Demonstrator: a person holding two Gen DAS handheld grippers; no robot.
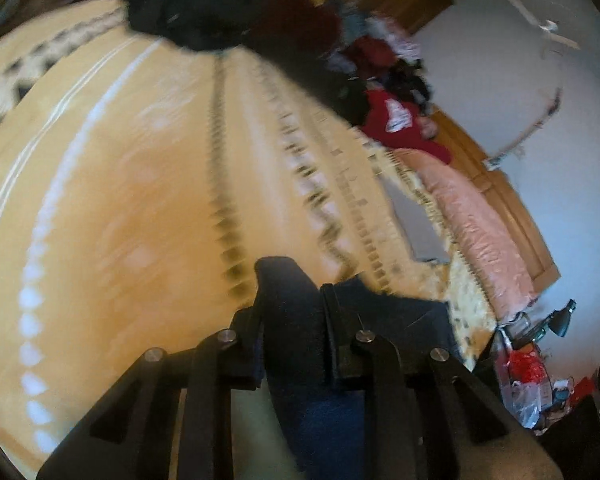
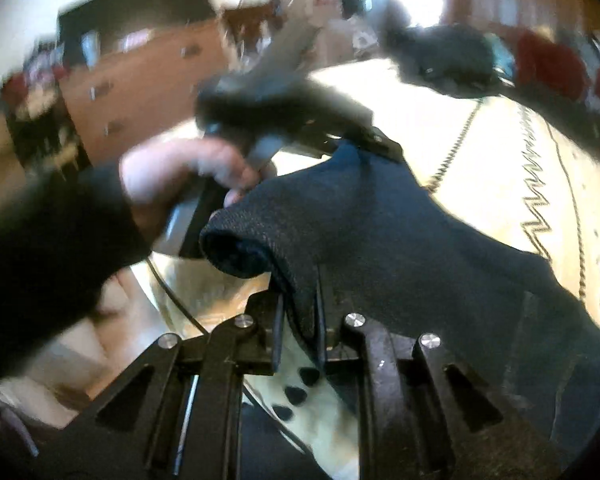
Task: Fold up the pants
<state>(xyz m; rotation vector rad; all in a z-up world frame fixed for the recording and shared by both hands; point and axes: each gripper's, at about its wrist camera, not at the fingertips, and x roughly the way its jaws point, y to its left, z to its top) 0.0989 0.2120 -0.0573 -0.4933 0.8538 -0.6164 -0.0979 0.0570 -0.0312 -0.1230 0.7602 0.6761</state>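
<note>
At the bottom centre of the left wrist view, the left tongs (image 1: pixel 292 312) are clenching a fold of the dark navy knitted pants (image 1: pixel 324 412), the cloth bunching up between the two black fingers. Behind them the orange and cream patterned bedspread (image 1: pixel 140 184) is filling most of the frame, with a pile of black and red clothes (image 1: pixel 284 28) lying along the upper right. In the right wrist view, the right tongs (image 2: pixel 298 320) are pinching another edge of the same pants (image 2: pixel 380 224) at the lower centre, and the fabric is stretching up toward the other gripper, which a hand (image 2: pixel 180 176) in a black sleeve (image 2: pixel 48 240) is gripping at centre left.
</note>
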